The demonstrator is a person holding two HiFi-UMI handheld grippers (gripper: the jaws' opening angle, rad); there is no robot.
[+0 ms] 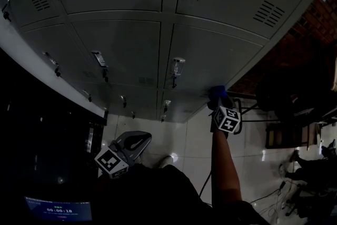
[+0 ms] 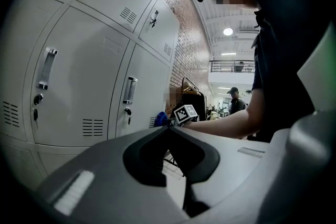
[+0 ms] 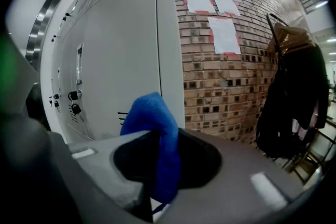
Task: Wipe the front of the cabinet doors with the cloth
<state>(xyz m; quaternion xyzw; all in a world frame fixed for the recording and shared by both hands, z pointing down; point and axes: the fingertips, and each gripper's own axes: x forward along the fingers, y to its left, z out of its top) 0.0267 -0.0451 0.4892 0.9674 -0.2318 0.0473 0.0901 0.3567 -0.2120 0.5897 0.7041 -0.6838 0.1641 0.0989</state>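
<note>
Grey metal cabinet doors [image 1: 210,58] with handles and vents fill the head view. My right gripper [image 1: 220,103] is shut on a blue cloth [image 3: 155,131] that sticks out between its jaws; the cloth [image 1: 217,93] is at the lower right corner of a door, close to the locker's right edge. In the right gripper view the door [image 3: 115,60] stands just left of the cloth. My left gripper [image 1: 134,142] hangs low near my body, away from the doors, jaws shut with nothing in them. In the left gripper view the cloth [image 2: 160,119] shows against the doors [image 2: 84,86].
A brick wall [image 3: 226,60] with taped papers adjoins the lockers on the right. A coat rack with dark clothing [image 3: 294,86] stands beside it. Black chairs and cables [image 1: 295,129] are on the tiled floor at right. A person [image 2: 235,99] stands far off.
</note>
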